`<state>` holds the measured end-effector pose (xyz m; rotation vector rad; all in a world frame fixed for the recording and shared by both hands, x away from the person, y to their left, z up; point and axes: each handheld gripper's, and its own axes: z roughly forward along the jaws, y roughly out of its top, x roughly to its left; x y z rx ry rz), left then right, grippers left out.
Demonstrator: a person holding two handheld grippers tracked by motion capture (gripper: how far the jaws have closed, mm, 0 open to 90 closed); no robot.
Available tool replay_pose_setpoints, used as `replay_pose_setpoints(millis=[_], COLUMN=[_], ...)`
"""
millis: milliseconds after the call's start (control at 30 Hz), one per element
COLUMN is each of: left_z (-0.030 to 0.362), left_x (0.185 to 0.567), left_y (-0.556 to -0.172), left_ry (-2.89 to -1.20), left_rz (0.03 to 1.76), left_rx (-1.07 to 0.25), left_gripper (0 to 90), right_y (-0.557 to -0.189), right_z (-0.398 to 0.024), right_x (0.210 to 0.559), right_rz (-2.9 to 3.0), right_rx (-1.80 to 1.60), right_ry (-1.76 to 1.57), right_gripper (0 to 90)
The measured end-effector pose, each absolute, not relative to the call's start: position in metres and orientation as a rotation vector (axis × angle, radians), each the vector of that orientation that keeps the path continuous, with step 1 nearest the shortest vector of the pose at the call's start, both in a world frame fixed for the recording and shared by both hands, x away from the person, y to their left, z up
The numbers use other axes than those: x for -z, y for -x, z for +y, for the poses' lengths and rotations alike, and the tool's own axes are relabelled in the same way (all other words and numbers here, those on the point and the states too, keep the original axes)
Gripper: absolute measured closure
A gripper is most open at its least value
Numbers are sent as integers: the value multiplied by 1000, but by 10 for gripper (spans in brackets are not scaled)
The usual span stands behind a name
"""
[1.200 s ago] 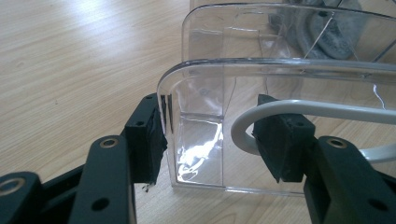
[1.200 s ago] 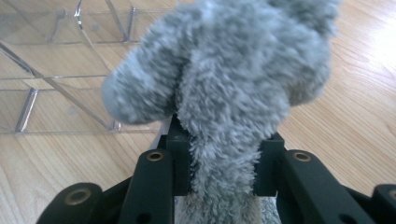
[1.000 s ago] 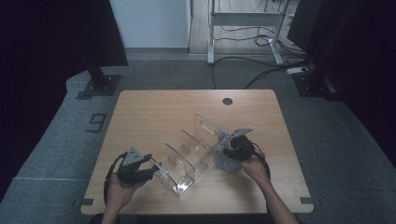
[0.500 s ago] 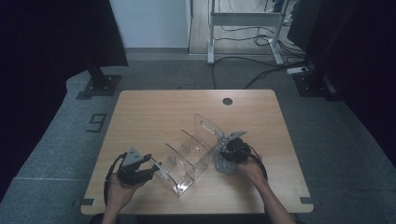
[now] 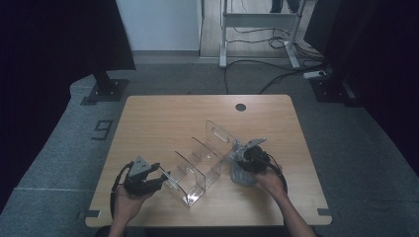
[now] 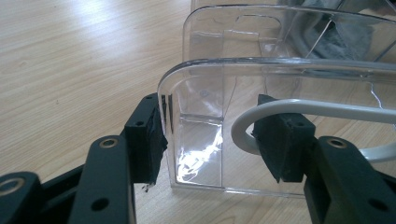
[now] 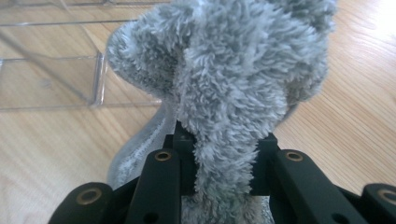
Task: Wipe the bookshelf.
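A clear acrylic organizer (image 5: pixel 202 165) with several upright dividers lies slantwise on the wooden table (image 5: pixel 168 123). My left gripper (image 5: pixel 165 177) points at its near end. In the left gripper view my left gripper (image 6: pixel 210 130) stands open before the clear end wall (image 6: pixel 280 79); the left pad (image 6: pixel 147 135) lies against the wall's corner and the right pad (image 6: pixel 280 140) is in front of it. My right gripper (image 5: pixel 236 159) is shut on a grey fluffy cloth (image 5: pixel 242 177) beside the organizer's right side. The cloth (image 7: pixel 224 70) bulges above the jaws of my right gripper (image 7: pixel 224 140).
A round dark hole (image 5: pixel 240 106) sits near the table's far edge. A white cable (image 6: pixel 327 109) loops in front of the organizer's end. Black stand bases (image 5: pixel 106 89) and a white desk frame (image 5: pixel 257 19) with cables stand on the floor beyond the table.
My right gripper has shifted slightly towards the organizer with the cloth in it. The left gripper and the organizer have stayed put.
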<state>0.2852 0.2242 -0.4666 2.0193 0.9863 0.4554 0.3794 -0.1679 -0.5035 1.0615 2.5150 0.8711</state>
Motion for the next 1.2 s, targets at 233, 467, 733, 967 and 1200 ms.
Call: replay_pose_setpoints(millis=[233,467,733,967,1200], left_z=[224,224,223,221,218], left_x=[467,467,467,465,465], left_y=[-285,-285,-285,-285,-285], left_ry=[-2019,-2019,-2021,-2034,-2045], left_rz=[988,990,989,988,984], left_rx=[-455,-453,-452,-449,-448], left_gripper=[444,443,443,445,446], right_y=[-357,-335,-326,-333,-340], right_z=[-186,-191,-161,-140,-135], right_x=[493,481,477,483,489], right_rz=[2512,2532,2590,2618,2628], right_rx=[-887,-986,-1069,-1089,-1100], right_ry=[-1045,-1004,-879,-831,-823], right_gripper=[707,704,700,692,687])
